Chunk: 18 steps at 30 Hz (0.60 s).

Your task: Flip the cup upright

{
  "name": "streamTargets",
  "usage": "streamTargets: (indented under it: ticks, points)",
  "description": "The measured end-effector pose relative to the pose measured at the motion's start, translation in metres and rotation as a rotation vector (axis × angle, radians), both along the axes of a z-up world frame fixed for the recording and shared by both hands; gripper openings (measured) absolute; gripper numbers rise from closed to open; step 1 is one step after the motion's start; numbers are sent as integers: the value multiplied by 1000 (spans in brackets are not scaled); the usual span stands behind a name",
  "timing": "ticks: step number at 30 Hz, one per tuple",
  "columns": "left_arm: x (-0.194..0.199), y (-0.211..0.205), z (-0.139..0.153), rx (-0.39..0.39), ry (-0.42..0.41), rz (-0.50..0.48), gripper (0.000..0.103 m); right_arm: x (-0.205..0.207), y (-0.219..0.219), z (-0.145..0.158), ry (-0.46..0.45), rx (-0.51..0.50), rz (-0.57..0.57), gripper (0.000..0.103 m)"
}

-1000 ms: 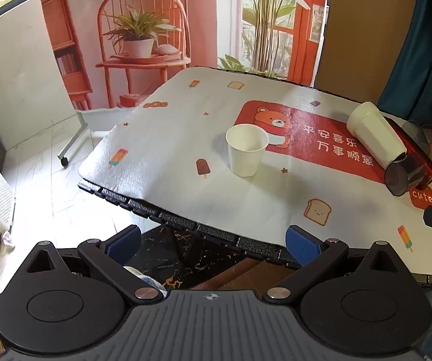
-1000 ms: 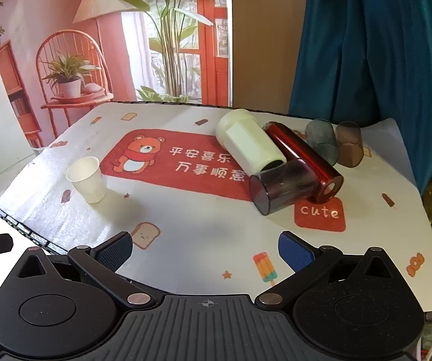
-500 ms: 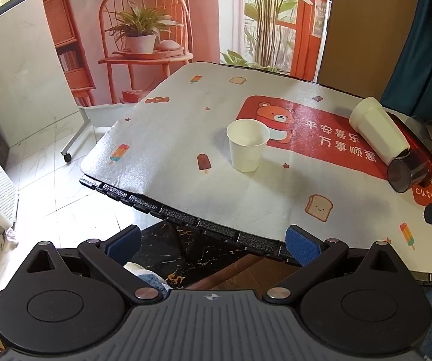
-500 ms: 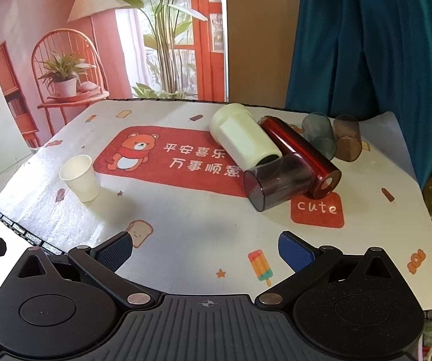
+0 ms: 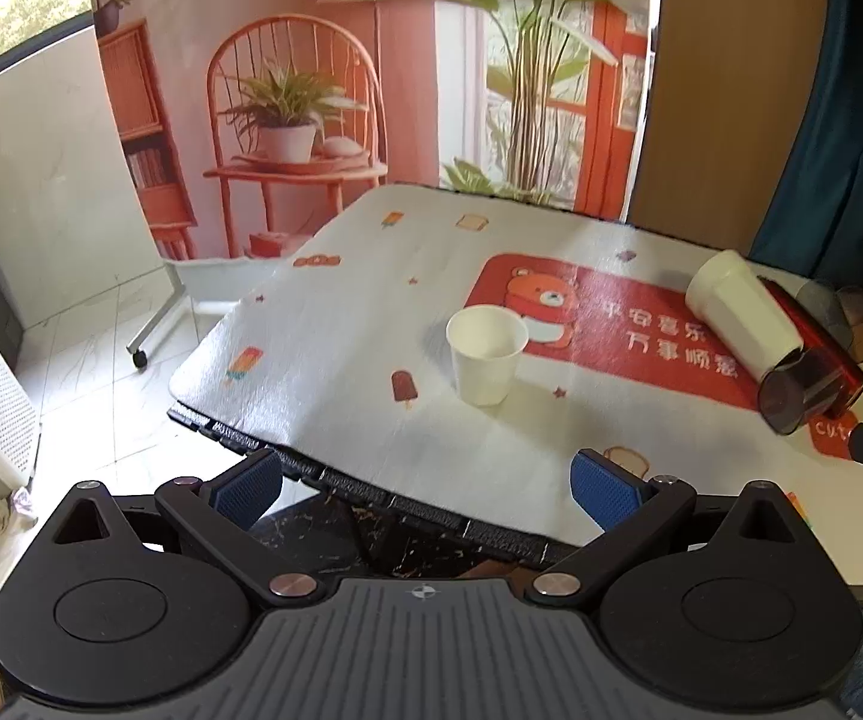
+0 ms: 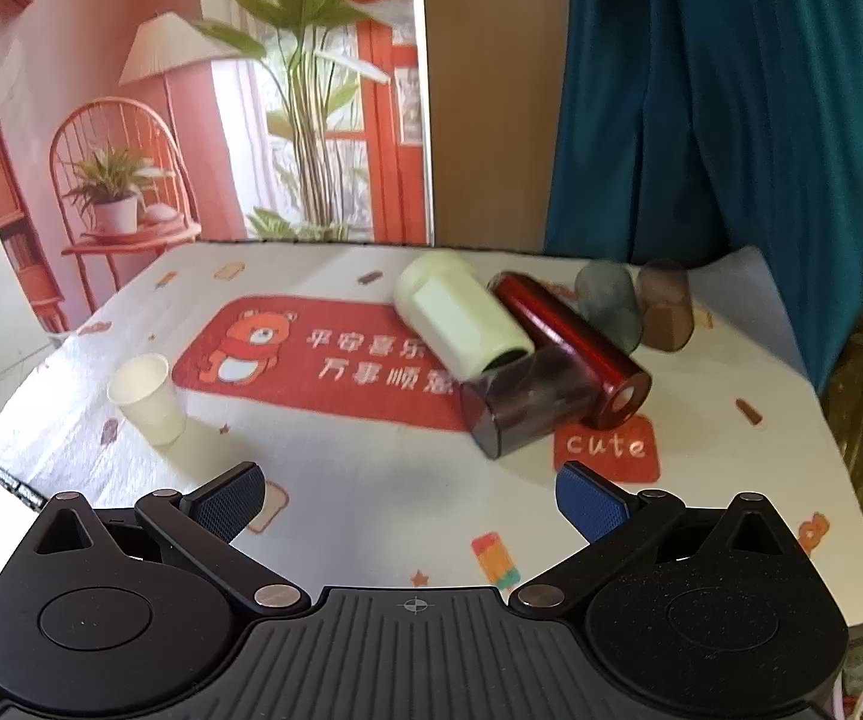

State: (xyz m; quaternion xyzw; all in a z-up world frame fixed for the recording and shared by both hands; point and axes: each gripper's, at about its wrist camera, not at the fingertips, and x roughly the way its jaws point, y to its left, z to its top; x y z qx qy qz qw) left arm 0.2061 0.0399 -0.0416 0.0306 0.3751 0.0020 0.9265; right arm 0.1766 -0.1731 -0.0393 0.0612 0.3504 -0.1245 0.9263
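Lying on its side at the counter's [image 6: 371,480] far right, the cream plastic cup [image 6: 461,315] is nearer the right tongs [image 6: 410,501]; both tongs, left [image 5: 425,483] included, are held apart, empty

one paper cup [image 6: 146,399] standing upright; one cream cup [image 6: 461,315], one red cup [image 6: 575,348] and one dark smoky cup [image 6: 527,405] lying on their sides; two small tinted cups, grey [image 6: 608,303] and brown [image 6: 665,312]; six cups in all; two grippers, left [image 5: 425,489] and right [image 6: 410,501]
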Motion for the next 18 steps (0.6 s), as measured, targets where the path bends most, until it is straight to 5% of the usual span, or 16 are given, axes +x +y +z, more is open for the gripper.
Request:
streamTargets:
  ticks: [18]
  points:
    - [-9, -3, 16, -3, -88, -17, 103, -7, -2, 21, -96, -19, -1, 103]
